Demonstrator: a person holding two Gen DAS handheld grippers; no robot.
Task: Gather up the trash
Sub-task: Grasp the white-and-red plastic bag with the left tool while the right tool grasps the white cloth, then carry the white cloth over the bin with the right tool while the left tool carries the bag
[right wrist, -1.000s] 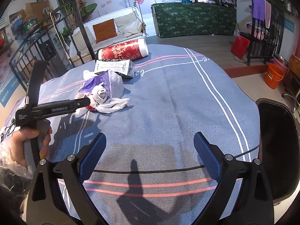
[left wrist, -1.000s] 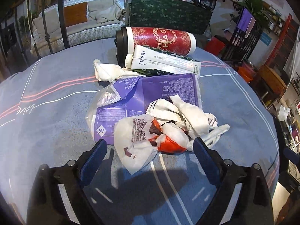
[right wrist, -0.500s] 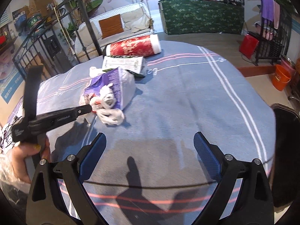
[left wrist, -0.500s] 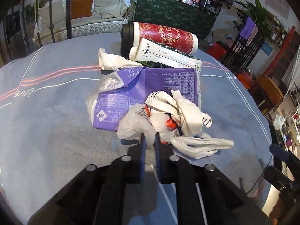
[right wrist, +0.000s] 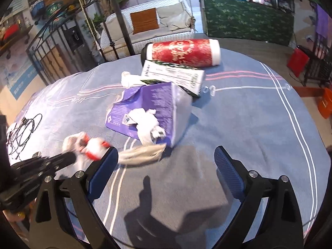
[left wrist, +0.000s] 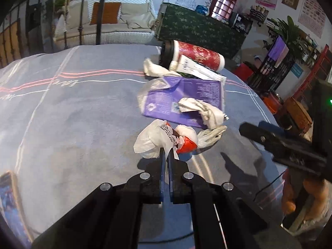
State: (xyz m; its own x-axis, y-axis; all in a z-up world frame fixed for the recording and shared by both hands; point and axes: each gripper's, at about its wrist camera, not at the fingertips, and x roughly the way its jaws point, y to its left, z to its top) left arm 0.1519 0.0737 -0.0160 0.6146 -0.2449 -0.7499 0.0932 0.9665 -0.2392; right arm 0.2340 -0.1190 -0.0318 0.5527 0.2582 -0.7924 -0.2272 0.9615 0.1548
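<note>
The left gripper (left wrist: 166, 152) has its blue-padded jaws pressed together on the thin, crinkled film of a white-and-red plastic bag (left wrist: 166, 140), pinching it at the near edge. The bag is a soft wad with black print and a glossy red patch, and in the right wrist view it is blurred, so whether it rests on the cloth or hangs just above it is hard to tell. A twisted white tail of the bag (right wrist: 143, 154) trails toward the flattened purple tissue pack (left wrist: 184, 99), whose slick wrapper carries white lettering. A crumpled white wrapper (left wrist: 204, 111) lies on that pack. Just behind it sit a long white carton with green trim (right wrist: 174, 76), a knotted white tissue (left wrist: 153, 68), and a red cylindrical canister (right wrist: 182, 51) lying on its side, dark lid to the left. All rest on a round table under a blue-grey woven tablecloth (right wrist: 249, 124) striped pink and white. The right gripper (right wrist: 166, 166) hovers near the pack, its ribbed blue jaws spread wide around nothing.
</note>
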